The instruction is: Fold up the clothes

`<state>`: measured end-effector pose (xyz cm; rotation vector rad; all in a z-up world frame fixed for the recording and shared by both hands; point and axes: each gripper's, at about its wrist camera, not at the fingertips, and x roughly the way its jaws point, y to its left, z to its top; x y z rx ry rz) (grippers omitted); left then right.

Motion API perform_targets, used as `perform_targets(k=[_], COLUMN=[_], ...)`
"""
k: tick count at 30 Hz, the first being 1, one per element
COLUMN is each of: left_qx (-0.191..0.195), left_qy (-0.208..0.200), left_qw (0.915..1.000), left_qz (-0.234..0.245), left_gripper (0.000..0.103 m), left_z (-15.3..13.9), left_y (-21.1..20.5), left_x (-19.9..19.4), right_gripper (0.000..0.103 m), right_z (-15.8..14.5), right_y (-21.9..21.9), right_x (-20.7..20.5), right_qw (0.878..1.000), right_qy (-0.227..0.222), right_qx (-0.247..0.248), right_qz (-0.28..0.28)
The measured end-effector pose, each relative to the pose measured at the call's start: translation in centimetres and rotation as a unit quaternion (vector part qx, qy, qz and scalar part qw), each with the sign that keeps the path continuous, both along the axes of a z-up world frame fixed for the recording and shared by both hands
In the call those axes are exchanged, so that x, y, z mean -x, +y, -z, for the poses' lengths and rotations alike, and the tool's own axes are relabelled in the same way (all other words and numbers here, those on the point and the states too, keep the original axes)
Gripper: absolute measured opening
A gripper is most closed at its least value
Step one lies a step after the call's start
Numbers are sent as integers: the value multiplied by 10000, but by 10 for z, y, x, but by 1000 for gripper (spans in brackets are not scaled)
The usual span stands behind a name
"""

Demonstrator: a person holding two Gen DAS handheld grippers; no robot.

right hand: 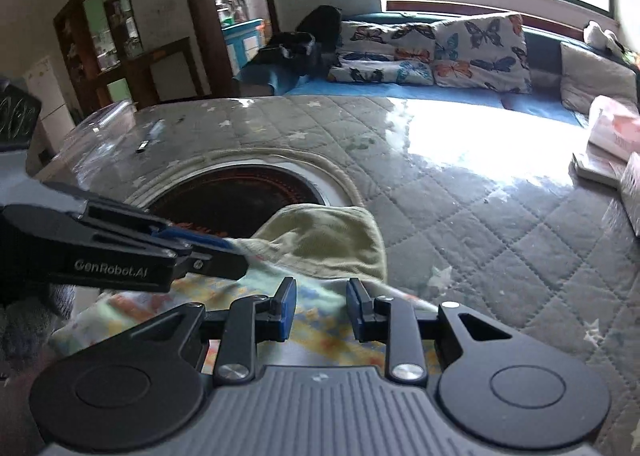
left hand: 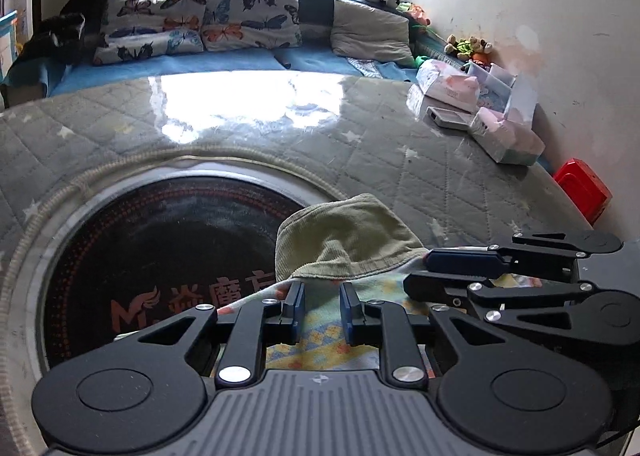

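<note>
A small garment lies on the table, with an olive-green corduroy part (left hand: 348,240) folded over a pale part printed in bright colours (left hand: 320,348). It also shows in the right wrist view (right hand: 324,240). My left gripper (left hand: 322,310) is open, its fingers over the printed cloth at the green edge. My right gripper (right hand: 322,310) is open too, above the same cloth. In the left wrist view the right gripper (left hand: 452,268) reaches in from the right, low on the garment. In the right wrist view the left gripper (right hand: 208,252) comes in from the left.
The table has a grey quilted cover (left hand: 380,159) under clear plastic and a round black inset plate (left hand: 160,264) beside the garment. Tissue packs and boxes (left hand: 480,103) sit at the far right, and a red box (left hand: 582,187). A sofa with butterfly cushions (right hand: 440,47) is behind.
</note>
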<state>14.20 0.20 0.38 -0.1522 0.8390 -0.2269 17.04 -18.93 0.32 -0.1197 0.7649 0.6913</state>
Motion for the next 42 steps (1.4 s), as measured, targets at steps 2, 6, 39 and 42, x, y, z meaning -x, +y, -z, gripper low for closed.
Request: perform_targets(k=[2, 6, 39, 42], left_qx=[-5, -55, -246, -235], left_qy=[-92, -201, -517, -555], left_qw=[9999, 9997, 9983, 9980], left_qz=[43, 148, -103, -181], left_gripper=[21, 21, 54, 56], left_z=[-7, -12, 14, 15], left_y=[-2, -8, -7, -4], left_x=[8, 25, 142, 148], right_gripper=[27, 27, 59, 59], right_z=[-4, -7, 11, 14], right_y=[0, 1, -21, -27], right_x=[10, 26, 120, 123], right_qw=[9999, 9994, 9976, 9977], right_qy=[-52, -102, -268, -248], right_qx=[11, 66, 282, 347], right_qz=[-128, -323, -577, -521])
